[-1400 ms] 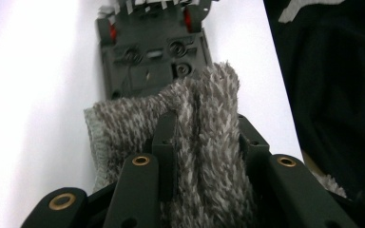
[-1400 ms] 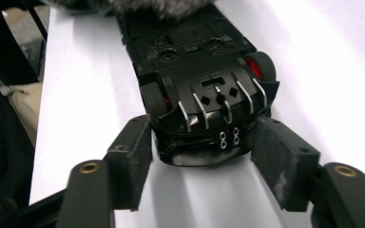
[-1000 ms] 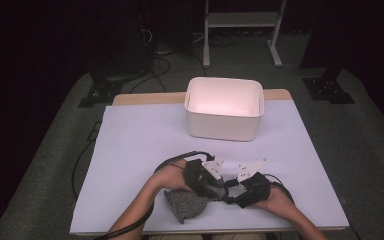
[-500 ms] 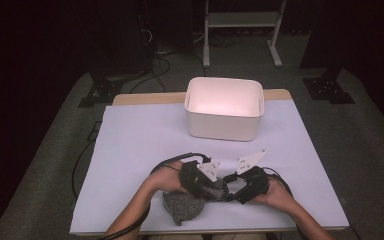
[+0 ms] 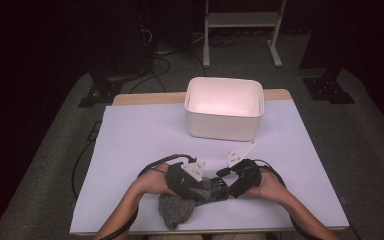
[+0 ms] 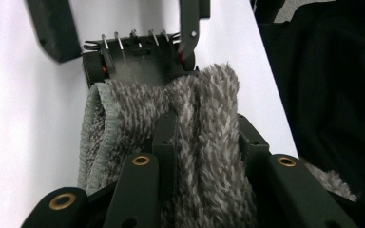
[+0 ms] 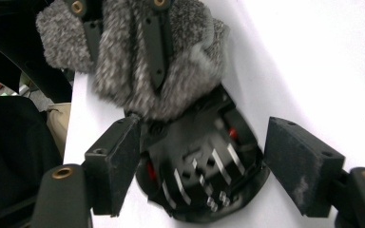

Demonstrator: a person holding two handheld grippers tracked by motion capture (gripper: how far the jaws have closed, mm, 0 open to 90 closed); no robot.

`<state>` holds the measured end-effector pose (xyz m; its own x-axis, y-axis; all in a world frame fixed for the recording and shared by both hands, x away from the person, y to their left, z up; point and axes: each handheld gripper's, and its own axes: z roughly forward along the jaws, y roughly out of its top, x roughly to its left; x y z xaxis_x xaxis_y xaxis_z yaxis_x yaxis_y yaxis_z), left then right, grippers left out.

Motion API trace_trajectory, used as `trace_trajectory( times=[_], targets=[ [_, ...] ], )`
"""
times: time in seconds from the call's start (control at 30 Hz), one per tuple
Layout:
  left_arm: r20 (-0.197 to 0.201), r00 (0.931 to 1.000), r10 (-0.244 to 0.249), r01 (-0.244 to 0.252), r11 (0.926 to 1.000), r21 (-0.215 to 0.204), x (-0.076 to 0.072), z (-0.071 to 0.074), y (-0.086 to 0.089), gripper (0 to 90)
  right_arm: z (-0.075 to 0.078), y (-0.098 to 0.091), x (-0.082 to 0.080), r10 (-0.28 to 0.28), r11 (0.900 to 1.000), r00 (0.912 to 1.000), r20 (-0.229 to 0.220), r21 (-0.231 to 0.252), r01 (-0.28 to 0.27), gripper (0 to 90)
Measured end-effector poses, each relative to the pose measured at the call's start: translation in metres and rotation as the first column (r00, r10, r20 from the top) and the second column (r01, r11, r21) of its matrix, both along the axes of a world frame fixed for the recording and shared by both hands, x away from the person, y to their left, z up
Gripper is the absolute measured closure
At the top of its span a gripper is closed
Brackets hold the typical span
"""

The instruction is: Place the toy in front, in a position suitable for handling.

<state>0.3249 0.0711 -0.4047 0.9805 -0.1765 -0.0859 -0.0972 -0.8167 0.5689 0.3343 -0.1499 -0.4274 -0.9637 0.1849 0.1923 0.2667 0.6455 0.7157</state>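
Near the table's front edge, left tool (image 5: 207,189) clamps the grey sock (image 6: 204,142); right tool (image 7: 199,166) has just been opening wide.

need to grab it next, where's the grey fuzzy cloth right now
In the high view the grey fuzzy cloth lies at the table's near edge, clamped in the left gripper, the open right gripper beside it.

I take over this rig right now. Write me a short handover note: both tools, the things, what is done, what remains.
Left tool: shut on the grey fuzzy cloth, at the table's near edge.
Right tool: jaws have just been opening; the black pronged piece at the cloth's end lies between them, not gripped.
White bin: far side of the table.
Done: cloth gripped.
Left: probably carrying the cloth to the bin.
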Motion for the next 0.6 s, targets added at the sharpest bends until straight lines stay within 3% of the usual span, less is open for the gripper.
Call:
trace_trajectory(
  times=[0.23,0.4,0.53,0.6],
  targets=[
    [-0.003,1.0000,-0.001,0.001,1.0000,-0.009,-0.001,-0.001,0.001,69.1,-0.009,0.013,0.009,0.037,0.9982,0.9978,-0.056,-0.045,-0.039,22.0],
    [-0.017,0.9993,0.033,-0.034,0.9991,-0.027,0.003,0.000,0.006,69.4,-0.013,0.015,0.013,0.028,0.9990,0.9937,-0.109,-0.031,-0.031,23.1],
    [-0.013,0.9962,0.087,-0.087,0.9949,-0.050,0.010,0.005,0.015,68.9,-0.013,0.013,0.009,0.015,0.9997,0.9964,-0.083,-0.019,-0.017,23.6],
    [0.003,0.9888,0.149,-0.148,0.9859,-0.078,0.016,0.010,0.021,68.5,-0.013,0.012,0.005,0.005,0.9999,0.9976,-0.068,-0.016,-0.006,23.8]
  ],
)
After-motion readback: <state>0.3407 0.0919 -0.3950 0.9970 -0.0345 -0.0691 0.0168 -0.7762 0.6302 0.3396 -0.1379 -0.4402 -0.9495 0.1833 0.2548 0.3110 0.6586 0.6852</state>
